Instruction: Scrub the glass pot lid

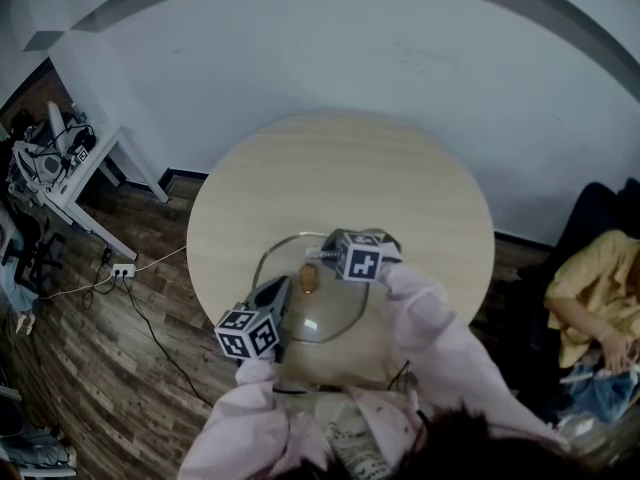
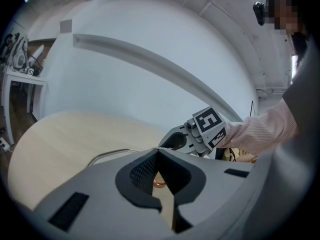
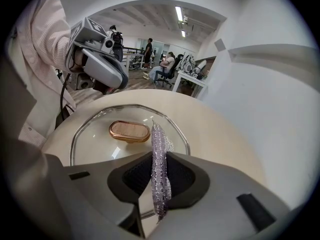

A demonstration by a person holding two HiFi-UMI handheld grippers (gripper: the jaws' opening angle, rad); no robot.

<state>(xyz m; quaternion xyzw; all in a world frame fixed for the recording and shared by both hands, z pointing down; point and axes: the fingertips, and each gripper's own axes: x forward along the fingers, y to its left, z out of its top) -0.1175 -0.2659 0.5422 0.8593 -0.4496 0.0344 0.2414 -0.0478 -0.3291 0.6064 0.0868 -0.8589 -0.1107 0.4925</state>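
A round table fills the middle of the head view, with the glass lid lying flat on its near part, dome up. The lid's copper-brown knob sits at its centre.

The right gripper has its jaws clamped on a purple glittery scrubber. The scrubber stands on edge between the jaws and sticks out past them over the glass, just right of the knob in the right gripper view. Whether its tip touches the glass I cannot tell. In the head view this gripper sits just above the knob in the frame, and its marker cube is to the knob's right.

The left gripper has its jaws together at the tips, with nothing seen between them. Through the narrow slit below the tips a bit of the knob shows. In the head view this gripper is at the lid's lower-left edge, its own cube below it. In the right gripper view it hangs over the lid's far rim at upper left. Whether it touches the rim I cannot tell.

Pink sleeves run from the bottom of the head view to both grippers. A white desk stands at the upper left, and a power strip lies on the wood floor. At the right edge sits a person in yellow.
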